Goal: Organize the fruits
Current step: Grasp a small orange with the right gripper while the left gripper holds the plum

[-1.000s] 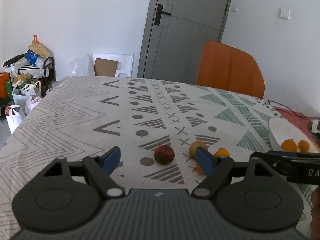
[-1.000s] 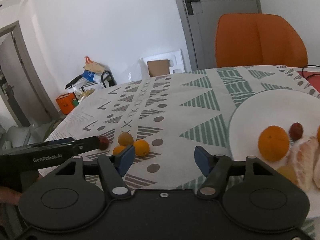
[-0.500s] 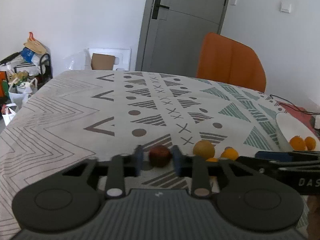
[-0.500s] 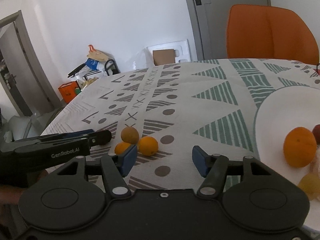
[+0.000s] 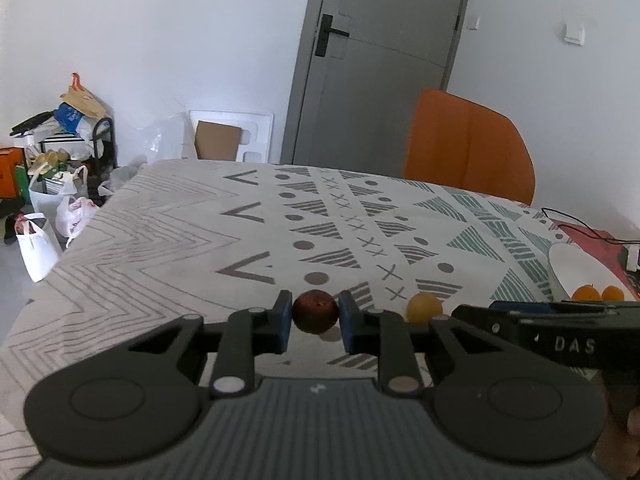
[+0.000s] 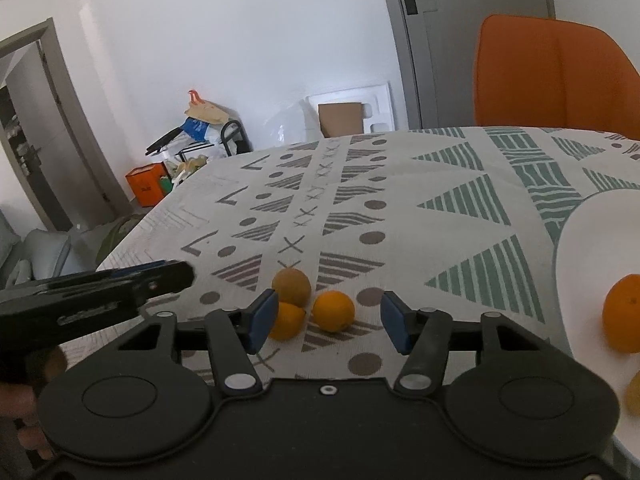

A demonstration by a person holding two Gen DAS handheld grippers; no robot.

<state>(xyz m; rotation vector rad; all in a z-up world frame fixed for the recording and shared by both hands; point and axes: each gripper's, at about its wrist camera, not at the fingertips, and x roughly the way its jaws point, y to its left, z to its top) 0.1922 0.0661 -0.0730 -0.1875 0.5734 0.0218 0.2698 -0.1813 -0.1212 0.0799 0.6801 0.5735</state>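
The left gripper (image 5: 315, 322) pinches one dark red round fruit (image 5: 315, 311) between its two blue pads, the fruit just above the patterned tablecloth (image 5: 180, 240). The right gripper (image 6: 328, 322) has its jaws closing, still spread, with one bright orange citrus (image 6: 333, 310) between them, untouched by either pad. Two more fruits sit beside it: a smaller orange one (image 6: 286, 321) partly behind the left pad, and a duller brownish-yellow round one (image 6: 291, 286) just behind. On the white round plate (image 6: 592, 240) at the right lies one large orange (image 6: 622, 312) and what may be a yellowish piece at the frame's edge.
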